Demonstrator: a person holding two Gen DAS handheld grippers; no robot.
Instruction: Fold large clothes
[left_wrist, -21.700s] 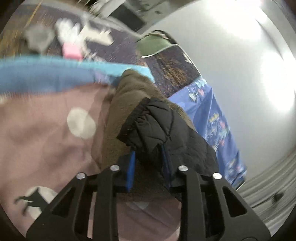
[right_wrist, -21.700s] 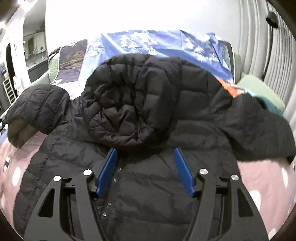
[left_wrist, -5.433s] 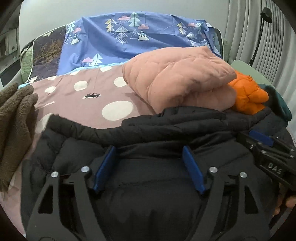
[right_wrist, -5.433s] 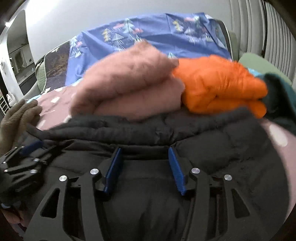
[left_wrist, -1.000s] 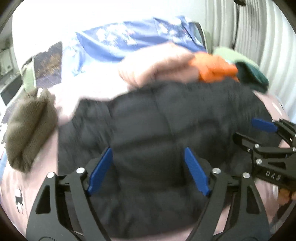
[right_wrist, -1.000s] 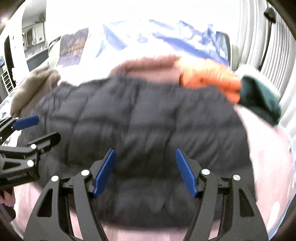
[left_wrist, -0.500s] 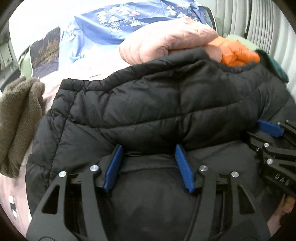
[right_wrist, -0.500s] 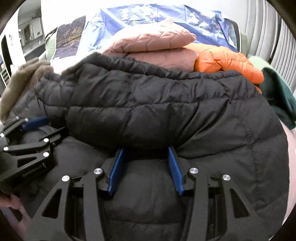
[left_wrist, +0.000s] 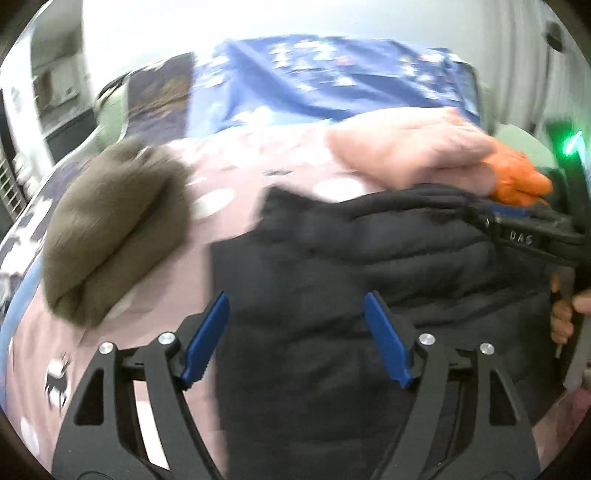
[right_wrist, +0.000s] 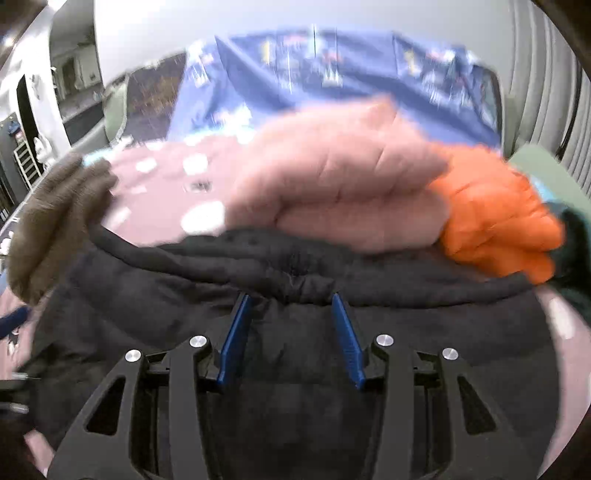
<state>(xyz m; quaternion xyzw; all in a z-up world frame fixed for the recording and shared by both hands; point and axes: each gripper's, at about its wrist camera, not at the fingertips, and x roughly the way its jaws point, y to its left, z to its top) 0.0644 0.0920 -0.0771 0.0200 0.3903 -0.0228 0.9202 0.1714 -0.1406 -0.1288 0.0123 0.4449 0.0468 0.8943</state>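
The black puffer jacket (right_wrist: 295, 325) lies on the pink dotted bedspread (left_wrist: 236, 221) in front of both cameras, already gathered into a compact, roughly rectangular bundle with a doubled roll of fabric along its far edge. Judging from that shape, the main folds look done, and what is left seems to be a last tuck or squaring-up and perhaps setting it with the others; the blur in both views makes the finer creases impossible to read

The right gripper (right_wrist: 291, 332) has its blue pads partly closed, with a bunched ridge of the jacket's far roll sitting between the tips; the pads appear to pinch that ridge, though the blur leaves firm contact uncertain. In the left wrist view the same tool (left_wrist: 532, 236) reaches in from the right over the jacket's far corner. The left gripper (left_wrist: 295, 332) stands wide open above the jacket's left edge, holding nothing, one pad over bedspread and the other over black fabric

Just beyond the jacket, touching its far edge, lies a folded pink quilted coat (right_wrist: 340, 184), and beside that on the right an orange puffer (right_wrist: 495, 214), then a dark green garment (right_wrist: 576, 258) at the frame edge. These read as finished pieces. A brown fleece bundle (left_wrist: 110, 229) sits apart to the left. A blue tree-print cover (right_wrist: 332, 66) hangs behind
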